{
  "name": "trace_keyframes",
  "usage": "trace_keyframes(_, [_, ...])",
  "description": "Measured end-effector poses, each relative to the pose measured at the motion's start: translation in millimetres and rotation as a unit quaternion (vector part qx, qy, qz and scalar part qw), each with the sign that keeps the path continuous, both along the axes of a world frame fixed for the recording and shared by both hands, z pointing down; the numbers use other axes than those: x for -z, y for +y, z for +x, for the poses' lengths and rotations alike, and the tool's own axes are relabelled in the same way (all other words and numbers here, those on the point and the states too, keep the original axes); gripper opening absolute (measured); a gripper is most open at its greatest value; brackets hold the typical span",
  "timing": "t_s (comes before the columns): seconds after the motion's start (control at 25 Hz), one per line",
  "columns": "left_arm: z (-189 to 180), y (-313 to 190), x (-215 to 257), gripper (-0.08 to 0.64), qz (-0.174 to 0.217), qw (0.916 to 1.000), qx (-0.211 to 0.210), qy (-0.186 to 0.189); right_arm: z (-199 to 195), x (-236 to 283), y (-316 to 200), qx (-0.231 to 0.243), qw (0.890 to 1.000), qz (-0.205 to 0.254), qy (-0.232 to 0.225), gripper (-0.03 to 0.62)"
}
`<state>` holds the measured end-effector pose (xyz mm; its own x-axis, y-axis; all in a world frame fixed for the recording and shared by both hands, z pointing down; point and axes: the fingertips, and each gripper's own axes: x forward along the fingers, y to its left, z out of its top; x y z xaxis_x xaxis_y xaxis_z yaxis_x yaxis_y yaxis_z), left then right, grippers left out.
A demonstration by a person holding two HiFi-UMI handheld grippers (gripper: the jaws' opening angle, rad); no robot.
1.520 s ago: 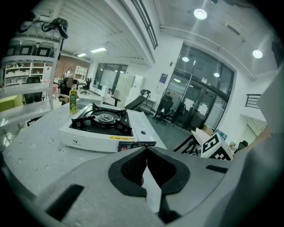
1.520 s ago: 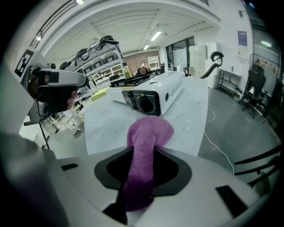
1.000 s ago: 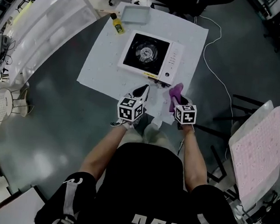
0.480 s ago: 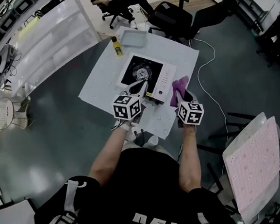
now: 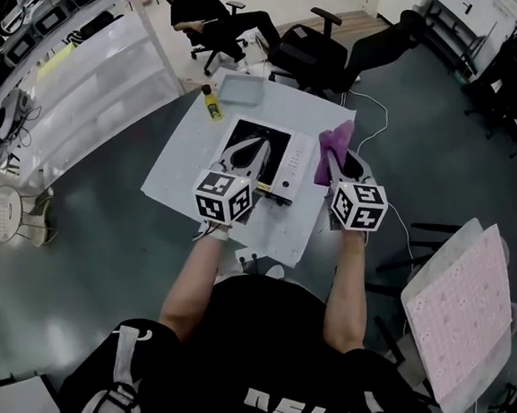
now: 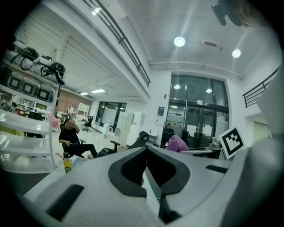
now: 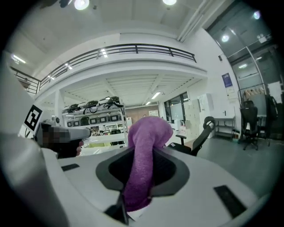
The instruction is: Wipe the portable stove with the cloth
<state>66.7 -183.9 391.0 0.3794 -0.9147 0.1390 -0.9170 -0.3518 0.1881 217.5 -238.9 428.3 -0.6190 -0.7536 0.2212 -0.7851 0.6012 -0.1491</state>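
Head view:
- One portable stove [image 5: 291,163] sits on a white sheet [image 5: 177,162] spread on the floor.
- One yellow bottle [image 5: 212,105] and one grey tray [image 5: 240,89] lie at the sheet's far edge.
- One purple cloth [image 5: 338,141] and two grippers are in view.
- The left gripper [image 5: 247,155] shows over the stove.
- The right gripper [image 5: 336,167] is just beside the stove's right edge, with the cloth sticking out past its tips.

Left gripper view:
- The left gripper [image 6: 146,168] has its fingers drawn together, with nothing between them.
- The bottle [image 6: 67,164] is at the left and the cloth [image 6: 177,144] at the right.

Right gripper view:
- The right gripper [image 7: 143,173] has its fingers clamped on the cloth [image 7: 148,133].
- One fold stands up beyond the fingers, held in the air.
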Motion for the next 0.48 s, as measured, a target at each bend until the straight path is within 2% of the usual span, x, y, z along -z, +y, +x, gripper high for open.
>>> trace_keyframes(0.48, [-1.8,-0.1,7.9,0.009,0.005,1.0000,0.002,-0.006,6.3,7.1,0.7,0.001,1.000,0.012,0.010,0.098])
